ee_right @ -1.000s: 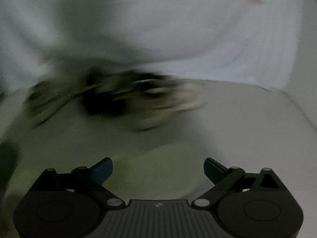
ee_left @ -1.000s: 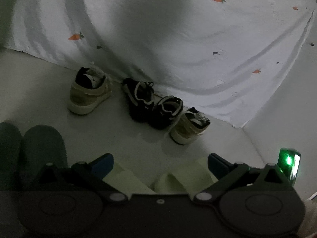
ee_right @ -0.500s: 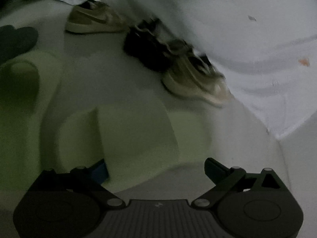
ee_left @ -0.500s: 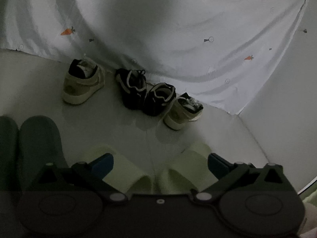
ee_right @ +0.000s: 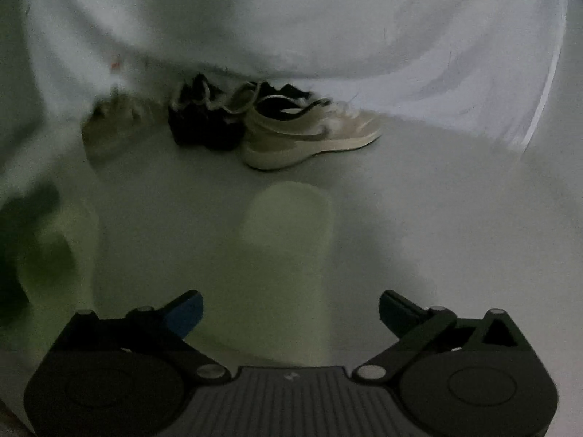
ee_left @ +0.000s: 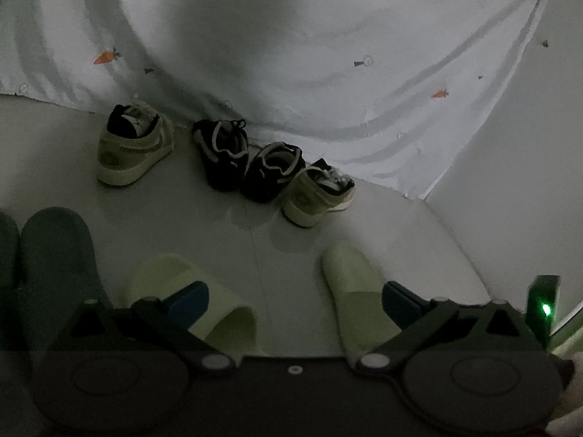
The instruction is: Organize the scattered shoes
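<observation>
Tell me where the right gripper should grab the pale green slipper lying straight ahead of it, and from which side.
Likely best: the right gripper, jaws open, takes the pale green slipper by its strap band, one finger under the band and one on top. Come in from the near, heel end, since the rounded toe points away toward the beige sneaker. The view is blurred, so the band's edge is uncertain.

The right pale-green slipper [ee_left: 355,284] now lies farther right — straightened, apart from its mate.
</observation>
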`<state>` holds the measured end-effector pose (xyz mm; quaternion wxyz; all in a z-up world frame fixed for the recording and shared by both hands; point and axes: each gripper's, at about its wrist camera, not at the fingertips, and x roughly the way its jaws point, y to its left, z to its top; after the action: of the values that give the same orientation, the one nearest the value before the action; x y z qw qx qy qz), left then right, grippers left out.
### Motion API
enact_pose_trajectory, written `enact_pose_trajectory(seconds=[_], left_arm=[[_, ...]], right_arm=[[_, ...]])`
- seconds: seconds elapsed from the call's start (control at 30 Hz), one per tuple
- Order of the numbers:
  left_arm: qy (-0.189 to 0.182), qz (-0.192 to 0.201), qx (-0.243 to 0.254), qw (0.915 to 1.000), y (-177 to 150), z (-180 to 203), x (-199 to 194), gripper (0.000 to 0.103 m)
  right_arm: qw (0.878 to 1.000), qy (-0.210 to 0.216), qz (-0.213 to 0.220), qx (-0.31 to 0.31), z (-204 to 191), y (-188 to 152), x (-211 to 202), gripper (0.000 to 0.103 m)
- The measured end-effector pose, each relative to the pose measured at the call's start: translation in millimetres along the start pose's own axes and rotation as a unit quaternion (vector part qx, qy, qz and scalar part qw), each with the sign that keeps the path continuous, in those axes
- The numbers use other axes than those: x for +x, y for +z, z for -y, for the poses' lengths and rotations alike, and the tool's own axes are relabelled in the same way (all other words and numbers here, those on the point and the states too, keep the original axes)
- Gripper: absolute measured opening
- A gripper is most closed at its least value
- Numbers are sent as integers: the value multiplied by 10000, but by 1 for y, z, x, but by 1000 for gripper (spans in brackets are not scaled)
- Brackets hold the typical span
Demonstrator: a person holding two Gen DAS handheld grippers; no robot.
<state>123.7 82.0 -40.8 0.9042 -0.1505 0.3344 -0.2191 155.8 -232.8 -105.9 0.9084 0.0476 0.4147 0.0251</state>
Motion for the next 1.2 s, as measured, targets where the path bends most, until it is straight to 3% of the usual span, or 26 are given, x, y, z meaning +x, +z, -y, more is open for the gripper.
enact_pose_trajectory(seconds=[0.23, 0.4, 0.5, 0.57, 0.67, 0.73, 0.77, 0.8, 0.9, 1.03, 1.2], left_arm=[[119, 94, 8, 9999, -6, 0, -12, 103], [310, 173, -229, 9991, -12, -13, -25, 103], [397, 225, -361, 9983, -12, -22, -30, 103], [433, 236, -401, 9980, -12, -26, -31, 103], [511, 249, -394, 9976, -11, -35, -35, 103], [533, 247, -408, 9974, -11, -40, -36, 103], [532, 243, -445, 9973, -12, -43, -36, 103], [521, 241, -493, 9971, -12, -46, -36, 103], [454, 306, -583, 9968, -13, -53, -39, 103], [457, 436, -643, 9959, -14, -61, -45, 103], [550, 478, -811, 9940, -20, -76, -52, 103]], right_arm=[[9981, -364, -494, 26, -16, 4, 44, 97], [9952, 163, -730, -633, -29, -24, 23, 97], [9936, 175, -739, -840, -36, -30, 13, 97], [9928, 85, -661, -1000, -41, -27, 8, 98], [9871, -155, -16, -1593, -67, -15, -18, 98], [9846, 71, 209, -1737, -84, -6, -30, 98], [9829, 463, 172, -1773, -95, -3, -34, 98], [9786, 975, -38, -1814, -108, -1, -33, 96], [9597, 1552, -734, -2227, -145, -11, -15, 87], [9280, 1394, -1278, -3209, -184, -34, 6, 86], [9064, 1239, -1457, -3767, -192, -43, 9, 87]])
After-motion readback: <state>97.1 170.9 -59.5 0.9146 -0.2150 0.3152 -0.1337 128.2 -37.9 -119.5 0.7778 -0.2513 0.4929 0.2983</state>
